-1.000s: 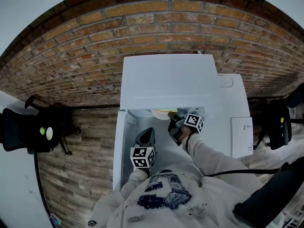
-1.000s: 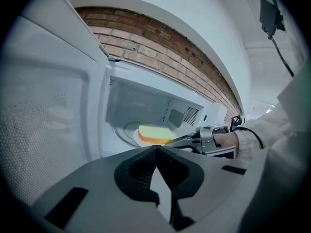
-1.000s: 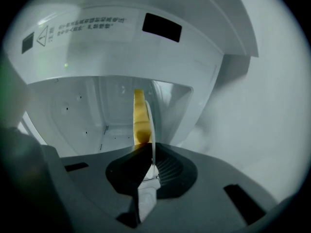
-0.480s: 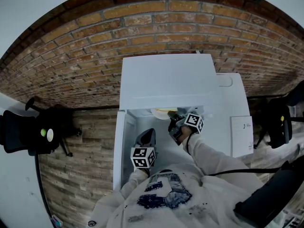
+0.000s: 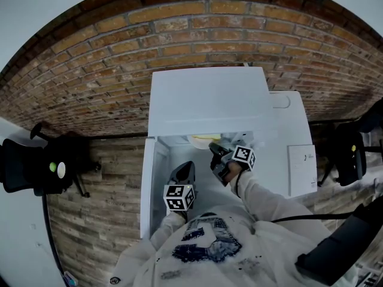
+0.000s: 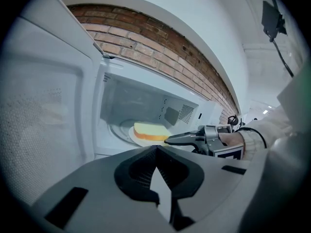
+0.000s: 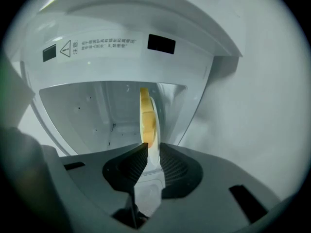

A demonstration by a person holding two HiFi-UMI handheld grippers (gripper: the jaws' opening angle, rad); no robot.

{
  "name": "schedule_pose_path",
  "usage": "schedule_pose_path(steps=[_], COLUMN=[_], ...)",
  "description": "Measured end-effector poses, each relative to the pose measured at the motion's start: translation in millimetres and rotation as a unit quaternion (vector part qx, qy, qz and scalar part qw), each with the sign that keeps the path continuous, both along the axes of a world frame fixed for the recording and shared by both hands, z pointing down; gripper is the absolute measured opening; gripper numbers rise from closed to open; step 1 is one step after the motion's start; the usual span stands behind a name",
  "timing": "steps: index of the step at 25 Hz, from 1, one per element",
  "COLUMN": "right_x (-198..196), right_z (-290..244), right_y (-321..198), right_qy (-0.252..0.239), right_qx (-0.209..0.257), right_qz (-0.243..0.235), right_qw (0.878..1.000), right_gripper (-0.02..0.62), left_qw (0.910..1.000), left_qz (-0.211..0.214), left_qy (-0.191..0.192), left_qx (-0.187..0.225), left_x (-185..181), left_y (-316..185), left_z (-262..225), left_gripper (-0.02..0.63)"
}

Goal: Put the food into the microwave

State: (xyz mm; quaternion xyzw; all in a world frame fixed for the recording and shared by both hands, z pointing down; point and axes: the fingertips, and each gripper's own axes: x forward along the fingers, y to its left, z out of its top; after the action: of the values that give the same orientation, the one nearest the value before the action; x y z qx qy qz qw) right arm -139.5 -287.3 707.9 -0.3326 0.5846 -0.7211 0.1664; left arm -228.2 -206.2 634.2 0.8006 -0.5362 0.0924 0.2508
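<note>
Brick wall behind one white microwave, door open to the left. Head view hides the jaws. Right gripper view shows the right gripper clamped on the rim of one plate. One yellow food slice is on it, inside the cavity. Left gripper closed, empty, near the door. Barely any change from 1 s ago.

White microwave, yellow food, white plate, red-brown brick wall
</note>
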Motion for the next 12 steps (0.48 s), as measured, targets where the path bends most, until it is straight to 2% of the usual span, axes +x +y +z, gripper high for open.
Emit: schedule_pose_path(steps=[8,12], right_x=[5.6,5.6], right_z=[4.4,5.5], right_y=[8.3,9.6], right_qy=[0.001,0.007], right_qx=[-0.004,-0.002], right_qz=[0.003,0.002], right_qw=[1.000,1.000], right_gripper=[0.078,0.034], left_qw=[1.0000,1.0000], left_qz=[-0.001,-0.001], left_qy=[0.000,0.000], left_qx=[-0.002,-0.001], left_x=[0.5,0.0], left_y=[2.0,2.4], left_z=[1.0,1.6], left_gripper=[0.008,0.008])
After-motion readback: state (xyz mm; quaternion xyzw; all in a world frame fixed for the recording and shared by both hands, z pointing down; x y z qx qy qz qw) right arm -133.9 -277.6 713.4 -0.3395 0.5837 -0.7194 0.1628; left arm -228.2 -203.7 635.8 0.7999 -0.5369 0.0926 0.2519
